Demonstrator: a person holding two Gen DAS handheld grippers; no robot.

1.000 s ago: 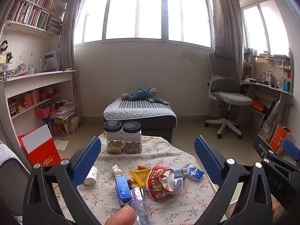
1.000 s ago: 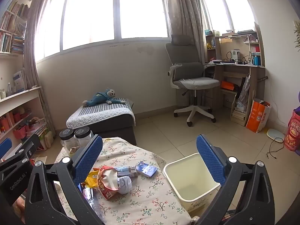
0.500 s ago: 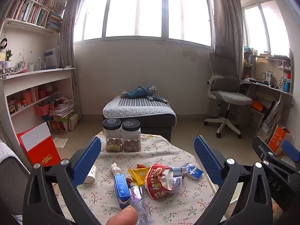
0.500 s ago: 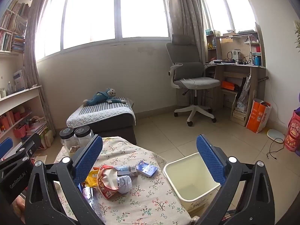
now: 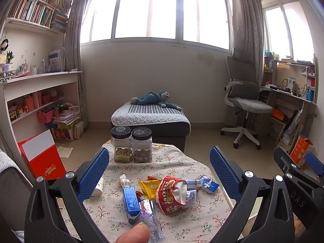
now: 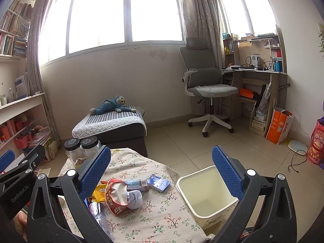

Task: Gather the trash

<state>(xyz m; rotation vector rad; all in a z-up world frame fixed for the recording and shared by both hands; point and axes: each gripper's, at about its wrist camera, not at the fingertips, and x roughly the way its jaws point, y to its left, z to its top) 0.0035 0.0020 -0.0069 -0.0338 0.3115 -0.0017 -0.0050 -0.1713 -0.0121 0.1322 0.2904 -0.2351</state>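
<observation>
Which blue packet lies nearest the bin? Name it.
The flat dark blue packet at the table's edge beside the bin. The other, a lighter blue carton, lies across the trash pile, beside the crushed bottle.

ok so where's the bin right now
In the right wrist view the bin stands on the floor at the table's right edge, open and empty, nearest the blue packet.

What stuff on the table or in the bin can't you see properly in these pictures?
- Bin bottom: right wrist view, partly behind the right gripper's finger, so whether it holds trash is unclear.
- Plastic bottle: left wrist view, its lower end is covered by a thumb and cut off by the picture's edge.
- White tube: left wrist view, mostly behind the left gripper's finger.
- Jars: right wrist view, contents blocked by a finger.
</observation>
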